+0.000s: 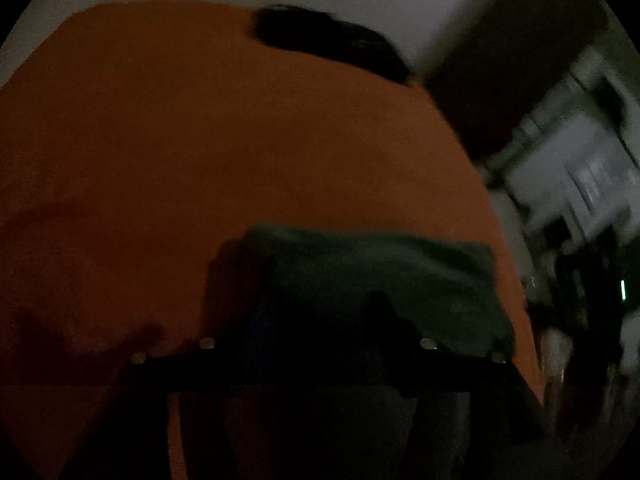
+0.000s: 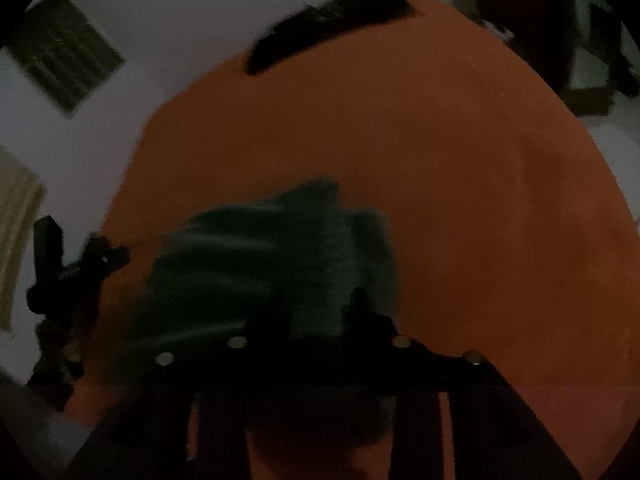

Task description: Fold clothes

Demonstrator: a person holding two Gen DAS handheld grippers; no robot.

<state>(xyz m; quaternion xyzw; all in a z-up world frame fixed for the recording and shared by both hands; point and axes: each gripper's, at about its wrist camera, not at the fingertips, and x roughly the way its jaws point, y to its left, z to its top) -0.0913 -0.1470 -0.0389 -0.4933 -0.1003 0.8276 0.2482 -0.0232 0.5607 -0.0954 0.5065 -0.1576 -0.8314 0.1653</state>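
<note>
A dark green garment (image 1: 384, 280) lies bunched on an orange cloth-covered surface (image 1: 200, 140). In the left wrist view it sits right in front of my left gripper (image 1: 320, 320), whose dark fingers reach onto its near edge. The view is too dark to show the jaw gap. In the right wrist view the same green garment (image 2: 272, 256) is crumpled and blurred between and ahead of my right gripper (image 2: 316, 316). Its dark fingers overlap the cloth. The left gripper's body (image 2: 68, 288) shows at the left edge of that view.
A black folded item (image 1: 332, 44) lies at the far edge of the orange surface, also in the right wrist view (image 2: 328, 20). White floor surrounds the surface. Dark furniture (image 1: 516, 60) and pale cabinets (image 1: 576, 168) stand to the right. A striped mat (image 2: 64, 48) lies at far left.
</note>
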